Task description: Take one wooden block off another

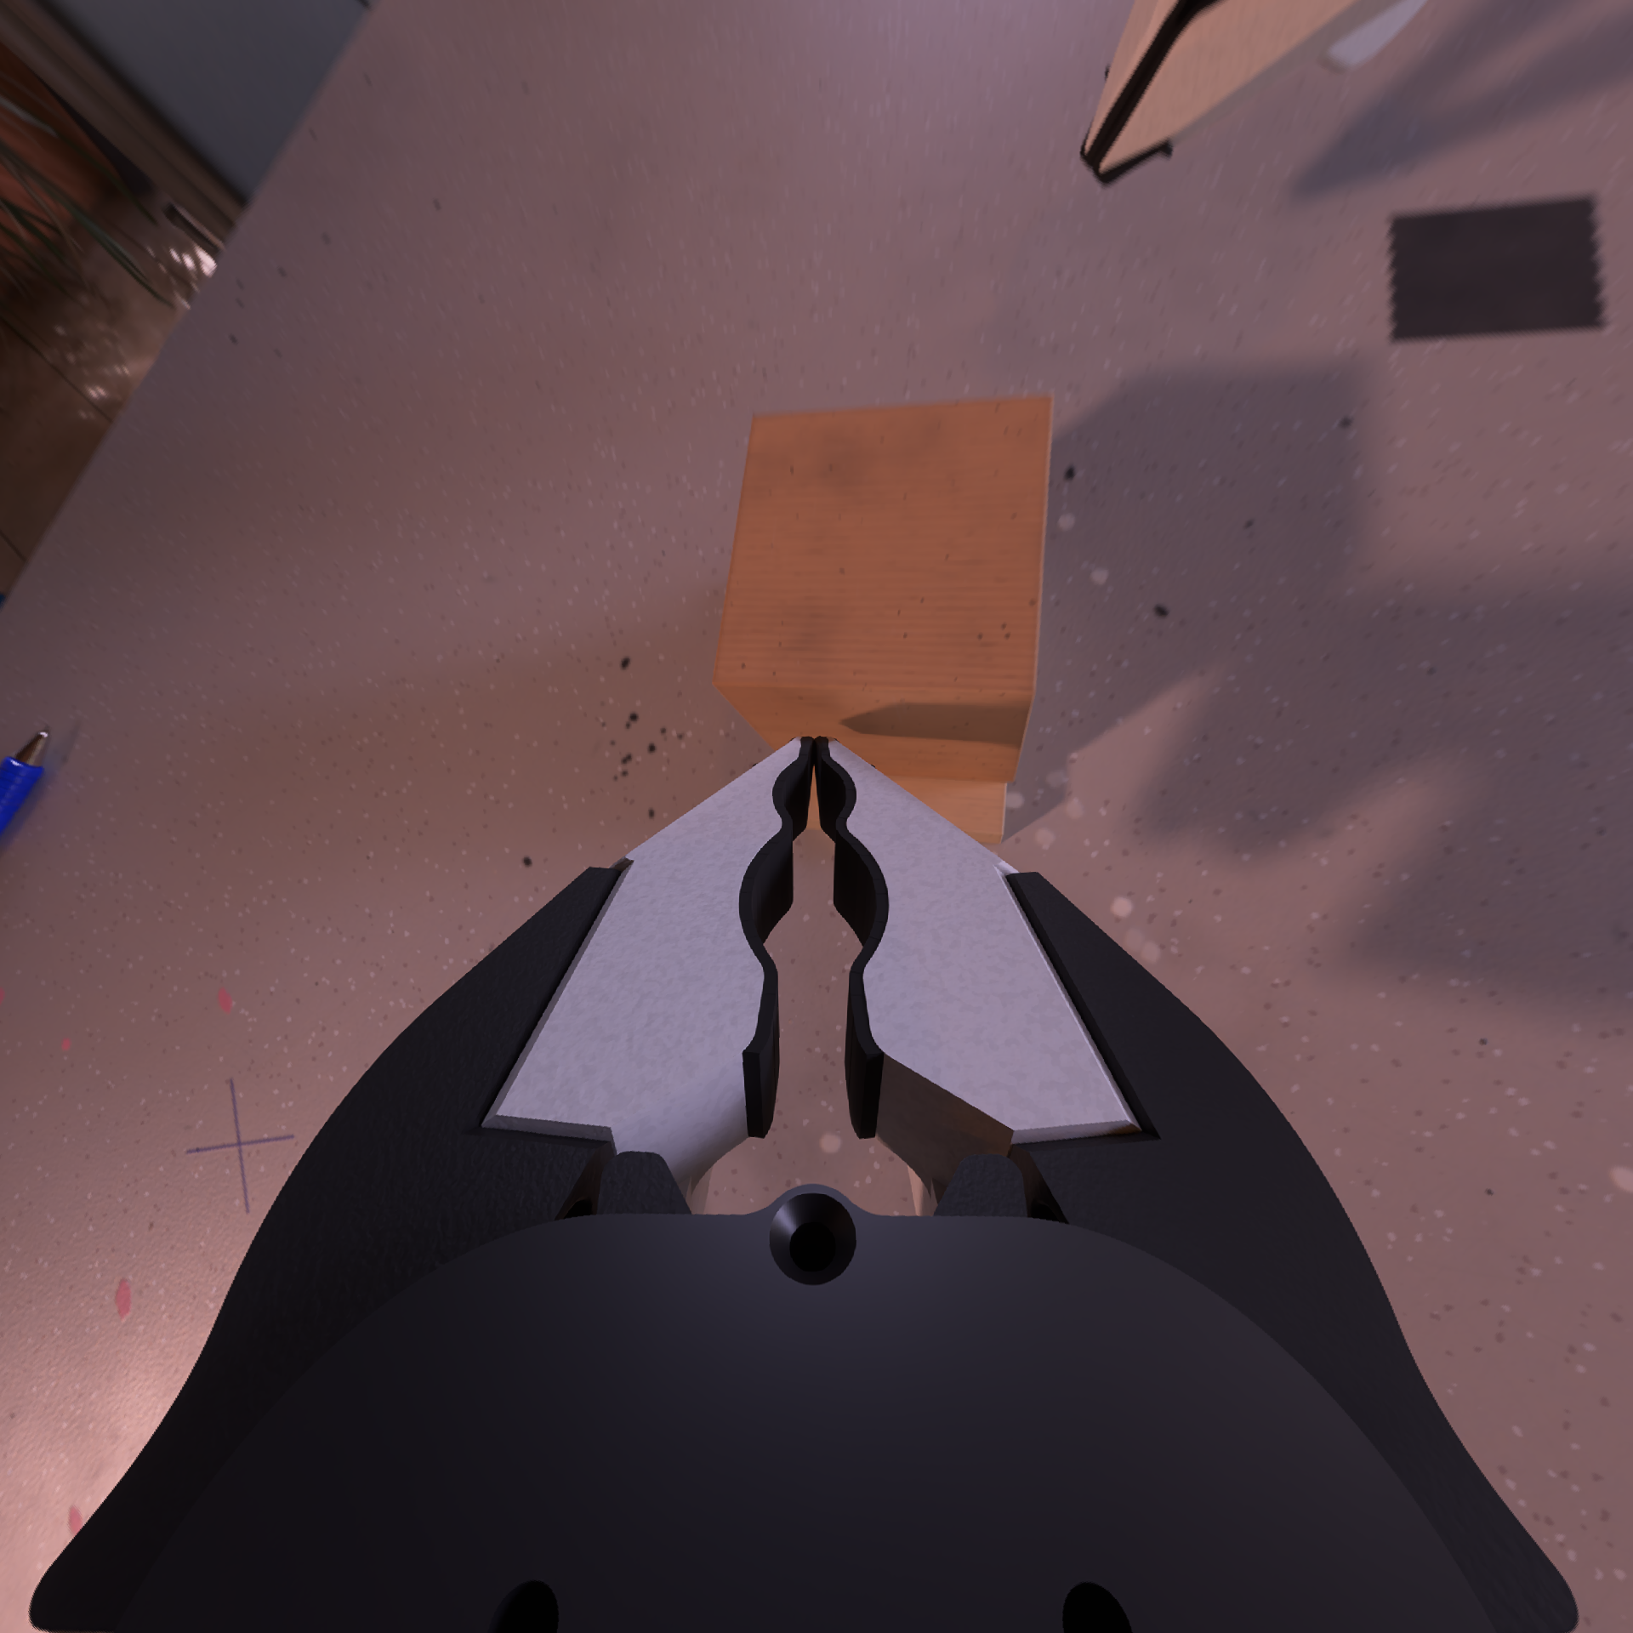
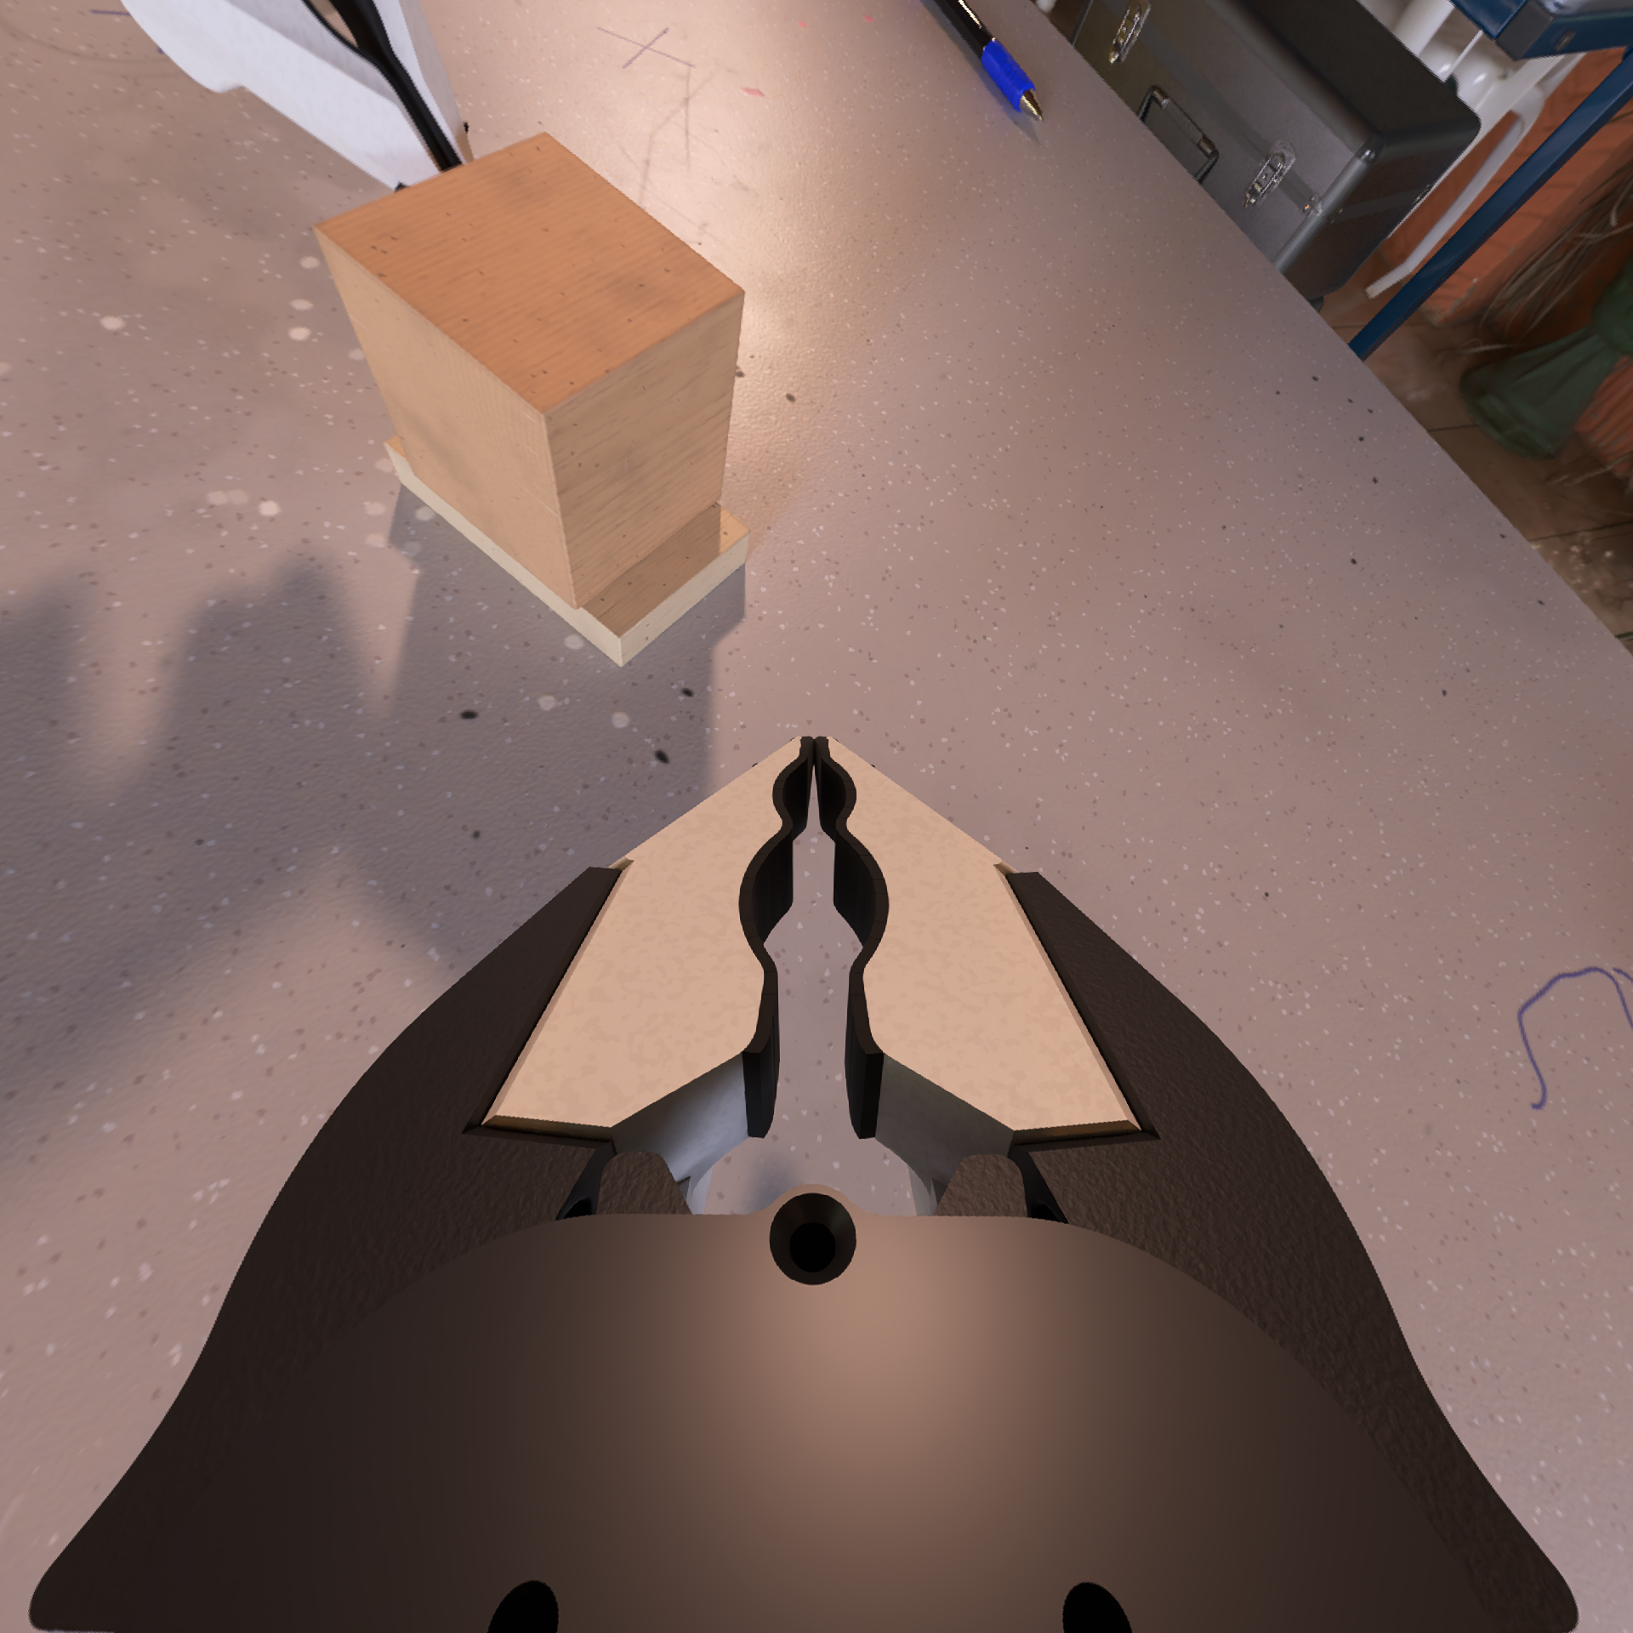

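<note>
A tall wooden block (image 2: 548, 353) stands upright on a thin, pale flat wooden block (image 2: 658, 588) on the speckled table. In the left wrist view the tall block (image 1: 884, 565) is just beyond my left gripper (image 1: 813, 740), and a sliver of the flat block (image 1: 976, 808) shows under it. My left gripper is shut and empty, its tips at the tall block's near top corner. My right gripper (image 2: 813, 740) is shut and empty, above the table, short of and to the right of the stack. The left gripper (image 2: 353, 79) shows beyond the stack in the right wrist view.
A blue pen lies near the table edge (image 2: 1007, 71), also showing in the left wrist view (image 1: 22, 778). A dark square patch (image 1: 1493, 269) and a framed board (image 1: 1175, 79) lie beyond the stack. Grey cases (image 2: 1281, 150) stand past the table's edge.
</note>
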`<state>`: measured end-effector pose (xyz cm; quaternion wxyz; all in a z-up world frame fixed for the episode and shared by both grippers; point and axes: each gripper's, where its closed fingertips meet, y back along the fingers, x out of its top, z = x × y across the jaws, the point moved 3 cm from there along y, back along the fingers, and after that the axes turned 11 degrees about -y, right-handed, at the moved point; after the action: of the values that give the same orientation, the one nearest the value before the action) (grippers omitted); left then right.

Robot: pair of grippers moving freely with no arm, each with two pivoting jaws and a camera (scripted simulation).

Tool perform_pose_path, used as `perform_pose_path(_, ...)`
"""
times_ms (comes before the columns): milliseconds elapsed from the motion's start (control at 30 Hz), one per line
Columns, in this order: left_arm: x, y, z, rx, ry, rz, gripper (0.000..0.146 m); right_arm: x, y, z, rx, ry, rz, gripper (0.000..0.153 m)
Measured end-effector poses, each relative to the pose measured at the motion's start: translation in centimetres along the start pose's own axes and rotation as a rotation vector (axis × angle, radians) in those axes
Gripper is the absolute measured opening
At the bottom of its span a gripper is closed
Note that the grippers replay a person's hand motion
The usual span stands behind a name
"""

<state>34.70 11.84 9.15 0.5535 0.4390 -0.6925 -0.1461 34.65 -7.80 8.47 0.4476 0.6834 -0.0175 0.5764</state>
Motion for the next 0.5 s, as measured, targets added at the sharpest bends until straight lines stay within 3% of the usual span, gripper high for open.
perform_pose_path(233, 2.2, 2.5, 0.0, -0.003, 0.06, 0.147, 0.0, 0.8, 1.7, -0.5, -0.052, 0.036, -0.007, 0.0)
perform_pose_path(500, 0.8, 0.6, 0.9, -0.112, 0.062, 0.101, 0.0, -0.3, 1.9, -1.2, -0.051, 0.105, -0.092, 0.0)
